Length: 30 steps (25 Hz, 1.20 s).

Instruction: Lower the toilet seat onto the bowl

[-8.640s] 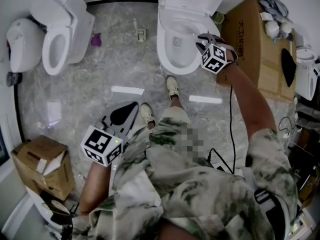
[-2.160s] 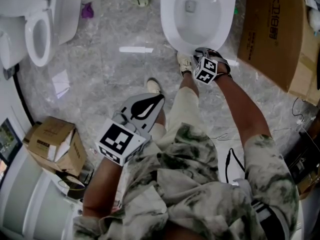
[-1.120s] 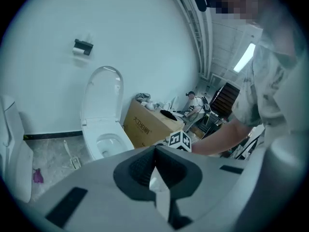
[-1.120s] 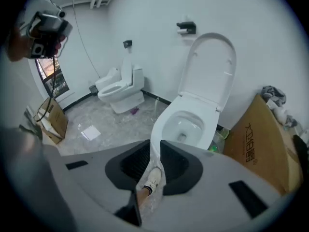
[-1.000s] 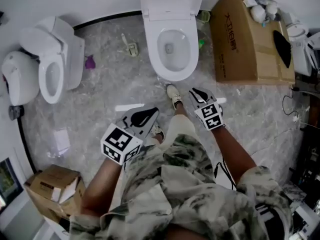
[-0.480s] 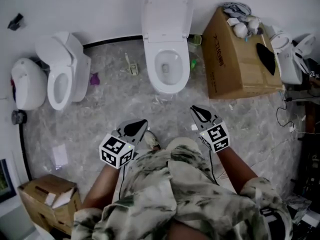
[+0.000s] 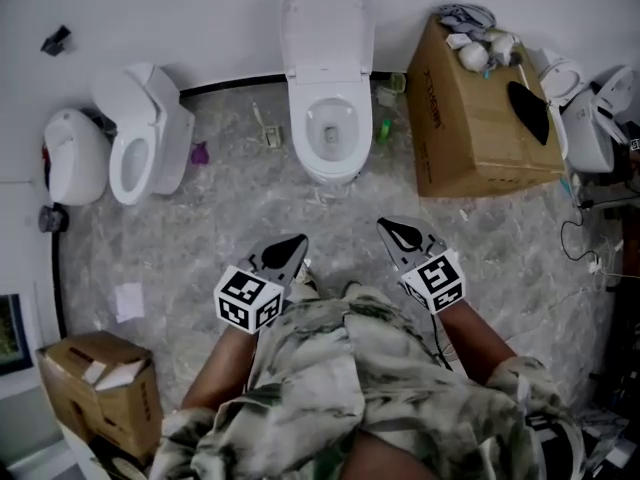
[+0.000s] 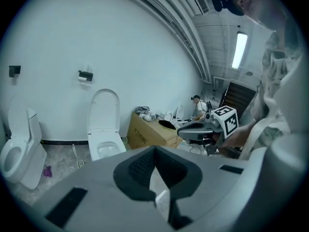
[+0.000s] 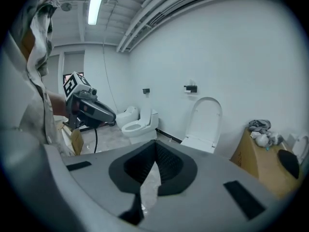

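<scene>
Resting place: the white plastic toilet seat (image 7: pixel 307 138) lay flat on the middle toilet's white ceramic bowl (image 7: pixel 325 175), well ahead of you; its white lid (image 7: pixel 322 13) stood upright.
Left: your grey left gripper (image 7: pixel 299 240) had its jaws together, empty.
Right: your grey right gripper (image 7: pixel 385 226) had just been closing its jaws, which met with nothing between them.
Risk: reaching back in could knock the lid down.

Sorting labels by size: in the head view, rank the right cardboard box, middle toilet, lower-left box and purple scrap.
1. right cardboard box
2. middle toilet, not far behind
3. lower-left box, nearer the camera, so it may look oversized
4. purple scrap, by far smallest
</scene>
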Tool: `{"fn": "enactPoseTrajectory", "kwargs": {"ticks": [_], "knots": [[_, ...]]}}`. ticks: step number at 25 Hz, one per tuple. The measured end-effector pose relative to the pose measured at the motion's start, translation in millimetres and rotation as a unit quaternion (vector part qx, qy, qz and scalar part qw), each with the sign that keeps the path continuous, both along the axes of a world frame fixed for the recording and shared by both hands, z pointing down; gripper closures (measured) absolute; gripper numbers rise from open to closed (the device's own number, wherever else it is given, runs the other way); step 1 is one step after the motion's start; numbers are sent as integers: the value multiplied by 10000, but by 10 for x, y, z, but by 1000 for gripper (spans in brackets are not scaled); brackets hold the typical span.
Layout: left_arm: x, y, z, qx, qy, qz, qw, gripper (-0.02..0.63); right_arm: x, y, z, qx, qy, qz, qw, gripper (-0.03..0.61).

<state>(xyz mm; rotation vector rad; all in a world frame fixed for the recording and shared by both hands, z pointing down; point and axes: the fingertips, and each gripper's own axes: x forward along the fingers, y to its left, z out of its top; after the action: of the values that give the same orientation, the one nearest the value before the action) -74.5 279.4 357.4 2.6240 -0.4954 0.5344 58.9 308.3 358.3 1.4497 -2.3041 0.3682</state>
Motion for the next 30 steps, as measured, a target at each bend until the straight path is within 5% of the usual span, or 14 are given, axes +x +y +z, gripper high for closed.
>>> {"fn": "enactPoseTrajectory", "kwargs": {"ticks": [12,30], "knots": [[126,972,123,-166,-96,-198,9996,592,85,884,44,-11,-208,-206,9996,557],[233,1316,131,-135,-180,-228,9995,592,151,1151,52,43,-252,-334,9991,557]]}}
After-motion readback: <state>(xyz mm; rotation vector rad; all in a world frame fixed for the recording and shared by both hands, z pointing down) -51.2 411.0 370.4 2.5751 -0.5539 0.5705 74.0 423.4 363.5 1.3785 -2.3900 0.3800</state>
